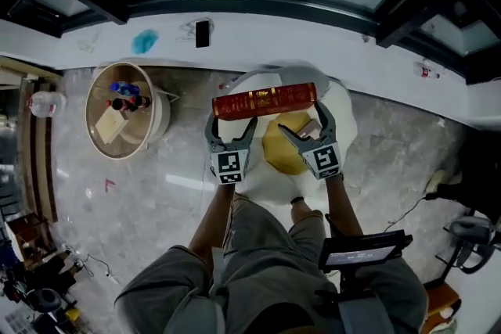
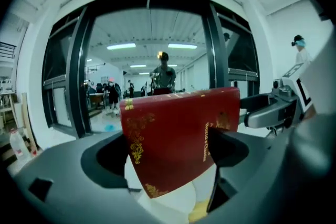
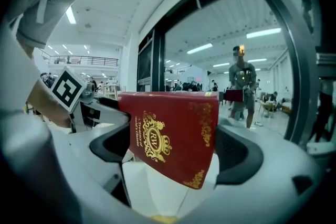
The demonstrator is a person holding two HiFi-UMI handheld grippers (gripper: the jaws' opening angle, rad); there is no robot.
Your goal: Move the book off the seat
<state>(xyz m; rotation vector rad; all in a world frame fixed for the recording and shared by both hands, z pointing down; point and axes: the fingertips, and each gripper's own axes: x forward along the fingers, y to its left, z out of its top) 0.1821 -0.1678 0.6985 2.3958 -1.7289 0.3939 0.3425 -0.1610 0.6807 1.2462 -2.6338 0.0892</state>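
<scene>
Head view: one red book (image 1: 264,101) held up between two grippers, above the one white seat (image 1: 344,117) below them. Left gripper (image 1: 232,129) clamps one end and right gripper (image 1: 307,129) the other, jaws spread wide around it.

Red hardcover book (image 1: 264,101), gold scrollwork at the corners, a crowned crest on the cover, gold lettering down the spine. Lifted clear of the seat (image 1: 344,120), lying level crosswise with the spine up toward the head view. Pinched at one end by the left gripper (image 1: 232,123), at the other by the right gripper (image 1: 307,125). Right below: a white rounded seat with a yellow cushion (image 1: 283,149).
</scene>
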